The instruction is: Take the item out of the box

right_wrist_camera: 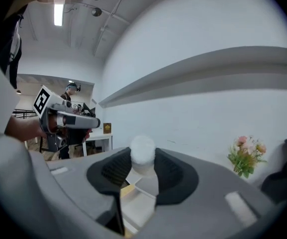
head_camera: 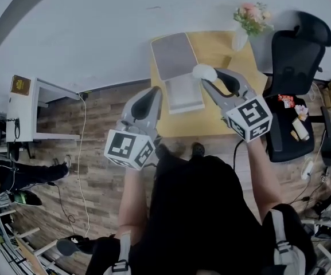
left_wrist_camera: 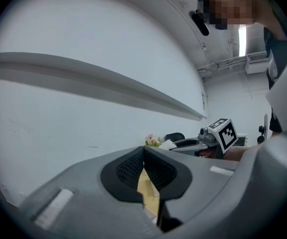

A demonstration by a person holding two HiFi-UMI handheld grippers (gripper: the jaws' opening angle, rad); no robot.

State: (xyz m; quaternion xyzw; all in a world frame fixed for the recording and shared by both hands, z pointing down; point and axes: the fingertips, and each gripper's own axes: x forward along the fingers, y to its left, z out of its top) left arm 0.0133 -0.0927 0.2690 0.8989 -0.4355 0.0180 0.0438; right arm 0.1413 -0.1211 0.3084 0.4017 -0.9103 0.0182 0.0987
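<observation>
Ribbed black right tongs (right_wrist_camera: 143, 169) around rounded white item (right_wrist_camera: 143, 150)

Readable text: none | left cube (head_camera: 129, 149), right cube (head_camera: 249, 118): black-and-white square markers, no characters | plaque (head_camera: 20, 85) on white desk (head_camera: 24, 114): gold mark, too small to read

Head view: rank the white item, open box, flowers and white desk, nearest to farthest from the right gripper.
1. white item, clamped between the jaws of the right gripper.
2. open box, just beside it on the yellow table.
3. flowers, at the table's far right corner.
4. white desk, far off at the left edge.
</observation>
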